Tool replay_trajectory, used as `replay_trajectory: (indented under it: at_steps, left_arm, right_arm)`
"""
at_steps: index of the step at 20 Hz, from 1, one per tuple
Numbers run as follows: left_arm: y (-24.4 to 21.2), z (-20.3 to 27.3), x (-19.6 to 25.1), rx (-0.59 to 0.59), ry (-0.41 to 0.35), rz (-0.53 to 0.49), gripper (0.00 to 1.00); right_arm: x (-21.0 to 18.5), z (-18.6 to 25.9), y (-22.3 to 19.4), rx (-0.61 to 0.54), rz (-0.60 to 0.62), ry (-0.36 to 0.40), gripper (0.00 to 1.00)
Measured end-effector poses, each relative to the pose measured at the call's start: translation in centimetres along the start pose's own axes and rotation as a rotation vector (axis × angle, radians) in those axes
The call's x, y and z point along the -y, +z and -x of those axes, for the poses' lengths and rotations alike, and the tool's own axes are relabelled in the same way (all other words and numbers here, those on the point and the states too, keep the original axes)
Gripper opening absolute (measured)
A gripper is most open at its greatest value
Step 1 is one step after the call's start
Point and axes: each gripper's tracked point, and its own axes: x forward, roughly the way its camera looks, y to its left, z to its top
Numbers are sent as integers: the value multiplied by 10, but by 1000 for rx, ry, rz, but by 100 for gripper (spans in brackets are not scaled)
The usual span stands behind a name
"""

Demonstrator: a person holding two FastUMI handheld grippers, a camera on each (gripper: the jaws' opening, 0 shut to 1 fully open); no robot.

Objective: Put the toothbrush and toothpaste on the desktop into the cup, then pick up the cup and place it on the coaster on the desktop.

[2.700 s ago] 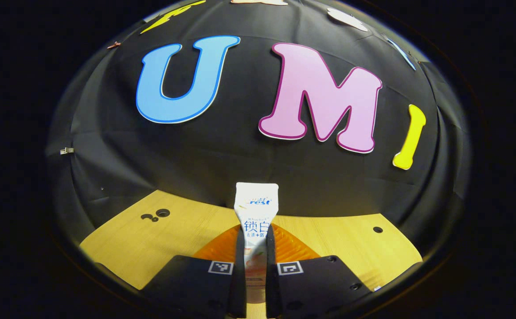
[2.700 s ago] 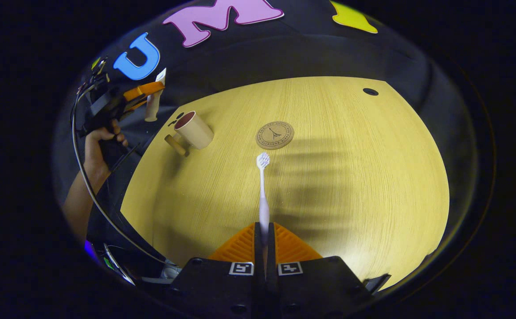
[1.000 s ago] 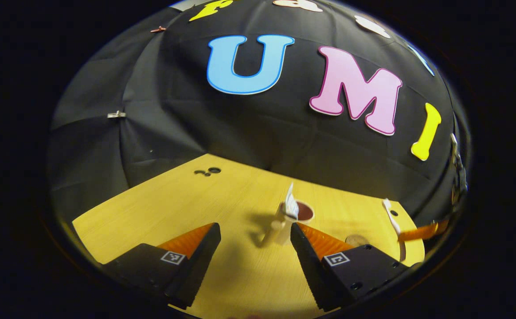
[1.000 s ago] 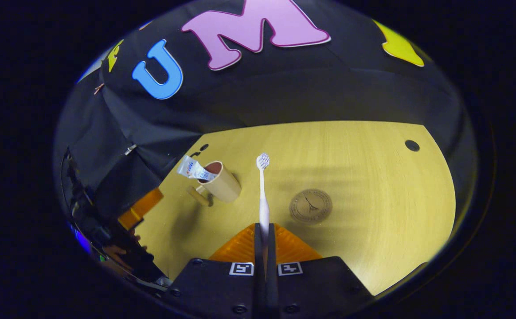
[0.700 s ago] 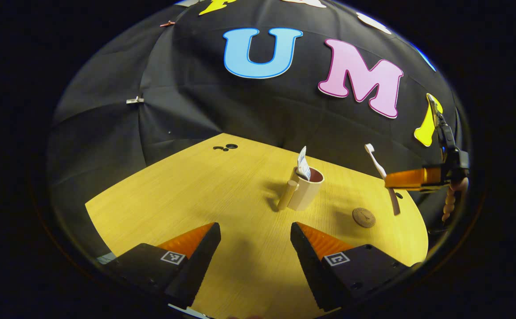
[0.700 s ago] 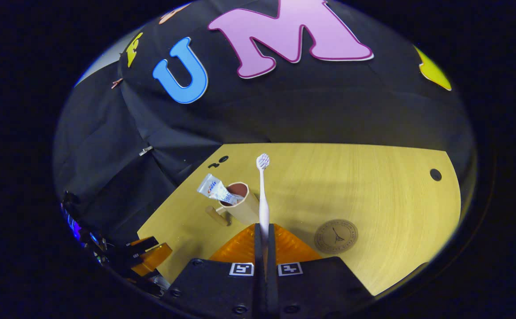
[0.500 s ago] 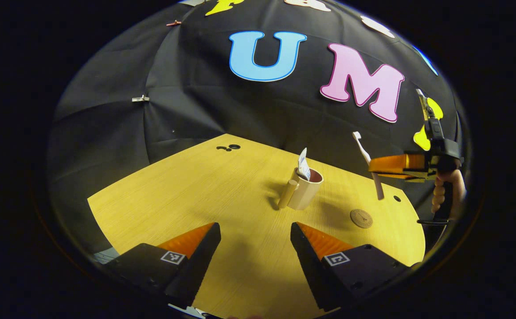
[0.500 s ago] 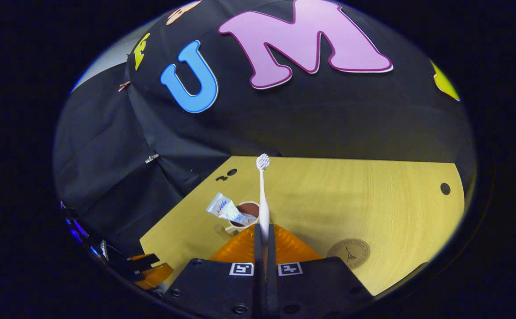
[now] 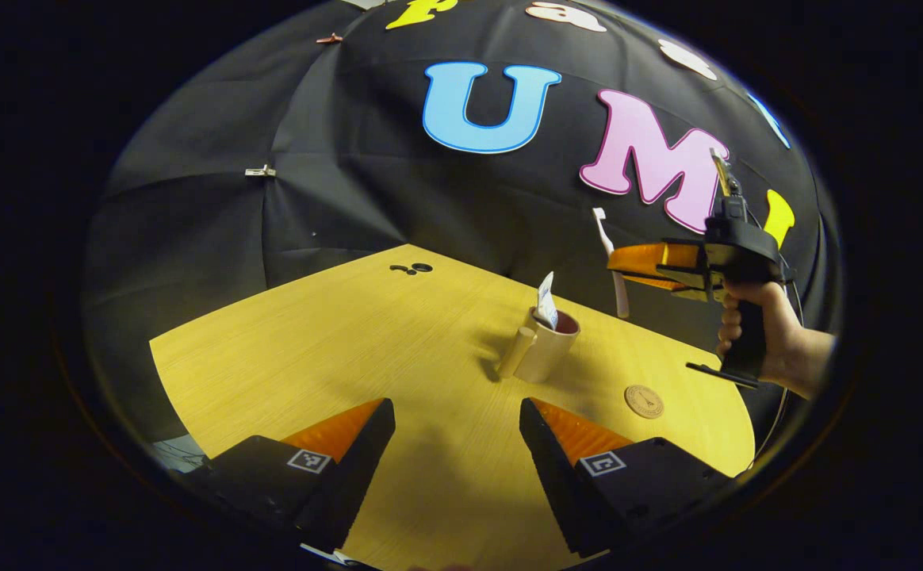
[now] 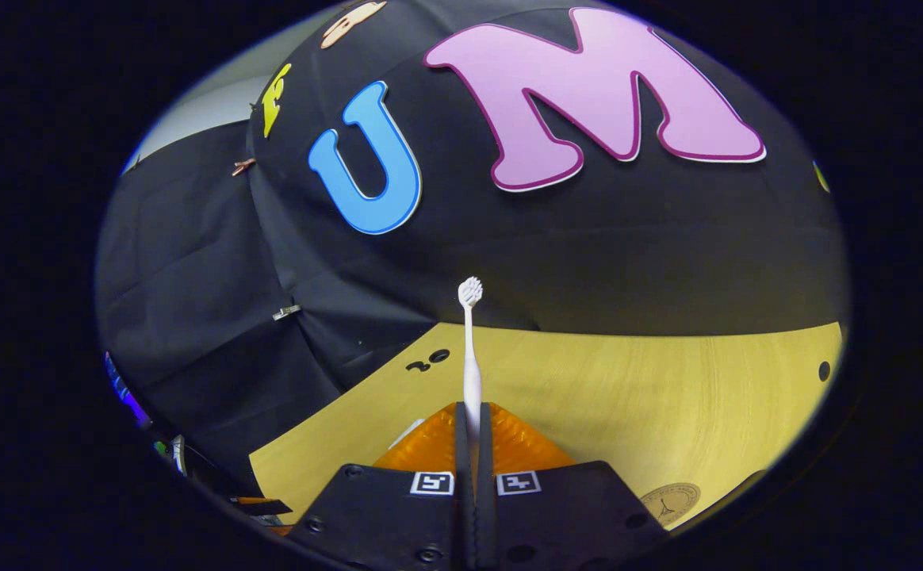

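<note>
The beige cylindrical cup with a side handle (image 9: 547,350) stands upright mid-table on the light wooden desktop (image 9: 335,349), the white toothpaste tube (image 9: 545,300) poking from its mouth — its print is too small to read. The left gripper (image 9: 457,444) has its jaws spread wide above bare wood. The right gripper (image 10: 473,452), held in a hand (image 9: 771,337), pinches the white toothbrush (image 10: 471,357) above and just right of the cup, well clear of the round brown coaster (image 9: 644,400) — its emblem is unreadable.

On the table (image 9: 335,333) stands the cup (image 9: 547,357), the toothpaste (image 9: 546,300) in it — the coaster (image 9: 644,401) lies to its right, apart. The toothbrush (image 9: 611,266) hangs above, right of the cup.
</note>
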Motion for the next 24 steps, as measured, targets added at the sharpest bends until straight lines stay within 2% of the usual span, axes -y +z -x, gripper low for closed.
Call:
replay_trajectory:
  at_steps: [7, 10, 16, 20, 22, 23, 24]
  left_arm:
    - [-11, -11, -33, 14, 42, 25, 98]
    - [-12, -19, -47, 17, 64, 32, 98]
    - [-14, -25, -53, 19, 84, 59, 98]
    - [-16, -24, -46, 10, 69, 32, 98]
    - [-12, -26, -38, 10, 56, 11, 98]
    - [-10, -27, -33, 10, 45, -1, 98]
    - [-7, -28, -28, 9, 33, -14, 98]
  right_arm:
    - [1, -49, -16, 34, 36, -12, 5]
    - [17, -63, -27, 44, 61, -48, 5]
    - [14, -63, -57, 67, 94, -18, 5]
    - [12, -51, -76, 66, 107, -10, 7]
    - [14, -41, -78, 58, 103, -7, 11]
    - [15, -31, -79, 58, 95, 3, 29]
    - [20, -20, -76, 66, 97, -6, 39]
